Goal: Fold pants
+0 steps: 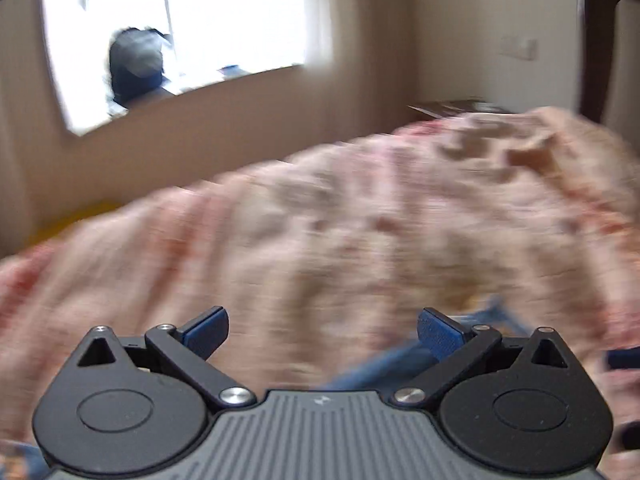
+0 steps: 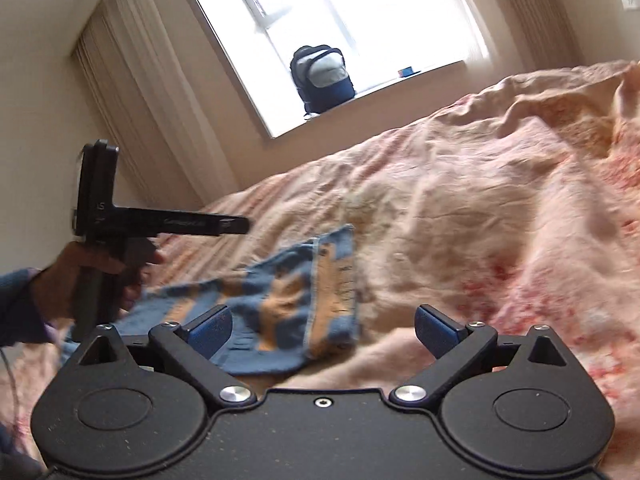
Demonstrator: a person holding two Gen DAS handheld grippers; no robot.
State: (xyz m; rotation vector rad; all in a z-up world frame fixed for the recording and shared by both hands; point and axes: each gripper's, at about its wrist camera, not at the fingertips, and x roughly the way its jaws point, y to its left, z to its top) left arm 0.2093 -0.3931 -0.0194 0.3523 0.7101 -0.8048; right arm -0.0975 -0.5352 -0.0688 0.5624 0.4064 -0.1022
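pants lie crumpled on the bed, just before right tool | both tools wide, holding nothing, probably so a fold can begin | left tool over the bed

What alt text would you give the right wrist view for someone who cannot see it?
The right gripper hangs open and empty over crumpled blue pants on a pink bedspread. At left, a hand holds the left gripper above the pants' far end. A backpack sits on the sill of a bright window behind.
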